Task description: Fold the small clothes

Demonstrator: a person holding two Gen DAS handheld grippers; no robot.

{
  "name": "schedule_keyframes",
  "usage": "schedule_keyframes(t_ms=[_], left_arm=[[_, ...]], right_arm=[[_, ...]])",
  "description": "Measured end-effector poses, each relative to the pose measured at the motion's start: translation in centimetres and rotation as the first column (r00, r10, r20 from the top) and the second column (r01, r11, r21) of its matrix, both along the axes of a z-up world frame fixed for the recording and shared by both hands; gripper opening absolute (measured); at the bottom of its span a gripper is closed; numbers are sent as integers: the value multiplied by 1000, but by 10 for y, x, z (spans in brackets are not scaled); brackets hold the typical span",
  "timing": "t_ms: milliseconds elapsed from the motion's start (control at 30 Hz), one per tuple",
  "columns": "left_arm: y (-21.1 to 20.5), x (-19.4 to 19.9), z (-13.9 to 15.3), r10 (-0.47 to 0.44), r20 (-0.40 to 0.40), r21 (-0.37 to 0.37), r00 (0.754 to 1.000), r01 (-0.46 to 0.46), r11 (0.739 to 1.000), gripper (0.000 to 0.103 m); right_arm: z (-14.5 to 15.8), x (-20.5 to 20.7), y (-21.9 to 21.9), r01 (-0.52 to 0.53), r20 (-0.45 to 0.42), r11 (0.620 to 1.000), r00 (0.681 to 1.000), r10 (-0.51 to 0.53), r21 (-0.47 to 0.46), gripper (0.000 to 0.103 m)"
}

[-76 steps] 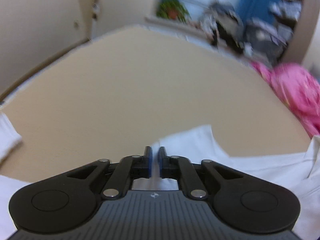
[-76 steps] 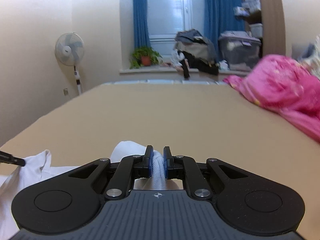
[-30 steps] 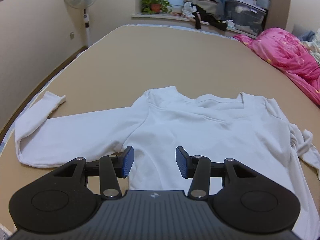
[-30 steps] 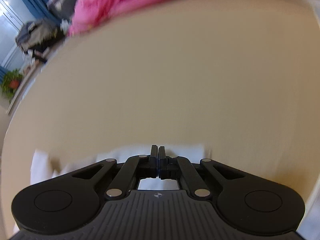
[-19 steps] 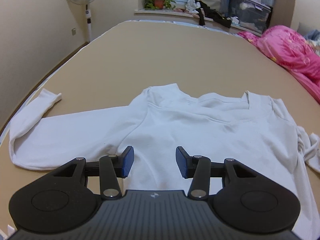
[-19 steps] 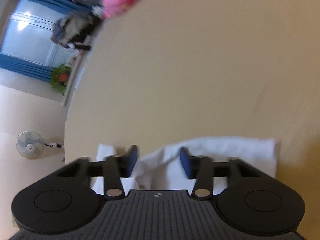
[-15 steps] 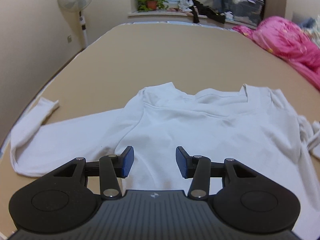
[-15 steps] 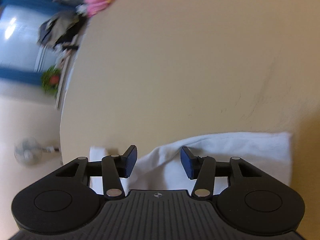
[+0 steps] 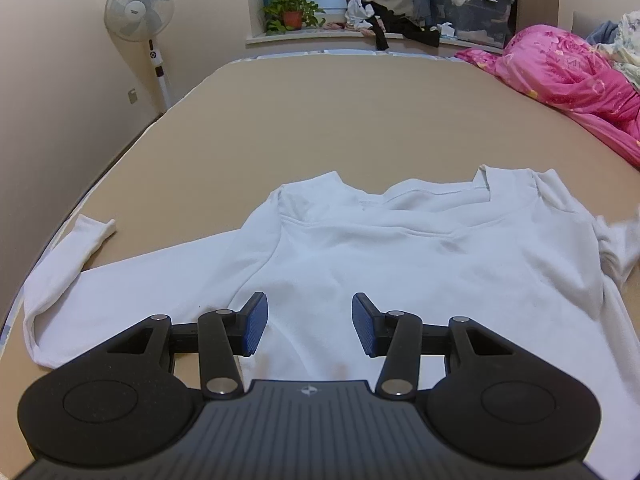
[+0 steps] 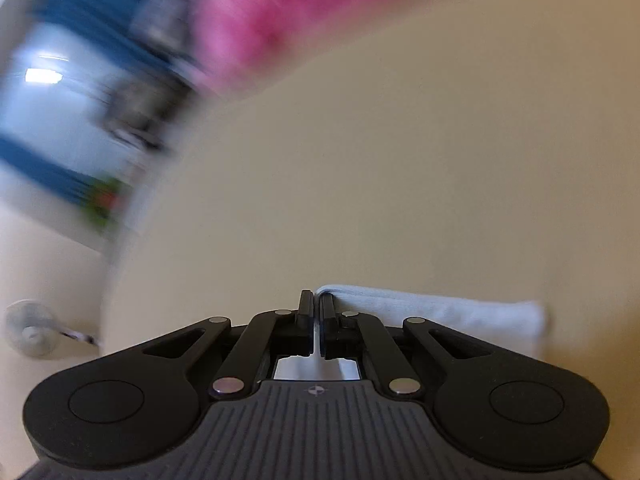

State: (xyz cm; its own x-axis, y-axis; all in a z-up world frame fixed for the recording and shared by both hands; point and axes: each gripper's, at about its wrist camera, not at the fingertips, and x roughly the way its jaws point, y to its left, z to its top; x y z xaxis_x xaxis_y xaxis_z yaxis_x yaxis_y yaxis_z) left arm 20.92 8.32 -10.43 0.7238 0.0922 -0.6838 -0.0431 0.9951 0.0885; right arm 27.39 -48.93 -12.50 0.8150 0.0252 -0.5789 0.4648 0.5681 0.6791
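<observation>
- Shirt (image 9: 420, 264) white, flat on bed (image 9: 360, 120), sleeve out left.
- Left gripper (image 9: 306, 330) spread above hem.
- Right gripper (image 10: 316, 320) pinching white cloth (image 10: 440, 314).

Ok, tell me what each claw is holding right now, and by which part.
The left claw is open above the white long-sleeved top, holding nothing. The right claw is shut on a fold of white cloth, probably the top's sleeve.

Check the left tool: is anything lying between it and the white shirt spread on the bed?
Nothing visible is. The left tool is open and sits directly over the white shirt, whose body lies flat on the tan bed. The pink quilt is off at the far right, apart from the shirt.
</observation>
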Motion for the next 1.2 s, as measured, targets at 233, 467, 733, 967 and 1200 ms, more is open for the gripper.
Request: schedule_keyframes(t_ms=[233, 467, 733, 967, 1200], left_arm=[[0, 5, -1, 0, -10, -12, 1000, 0, 1000, 52], [1, 8, -5, 0, -27, -23, 1000, 0, 1000, 52], [1, 13, -11, 0, -46, -23, 999, -2, 1000, 53], [3, 16, -20, 16, -71, -19, 997, -17, 1000, 53], [3, 19, -29, 12, -109, -24, 994, -15, 1000, 53]], right_arm=[[7, -30, -42, 216, 35, 950, 976, -213, -224, 1], [-82, -36, -103, 288, -290, 957, 913, -286, -36, 7], [-95, -28, -130, 354, -220, 934, 916, -335, 53, 23], [-88, -3, -143, 228, -144, 969, 960, -240, -100, 3], [-73, -22, -189, 478, -21, 843, 867, -498, -245, 3]])
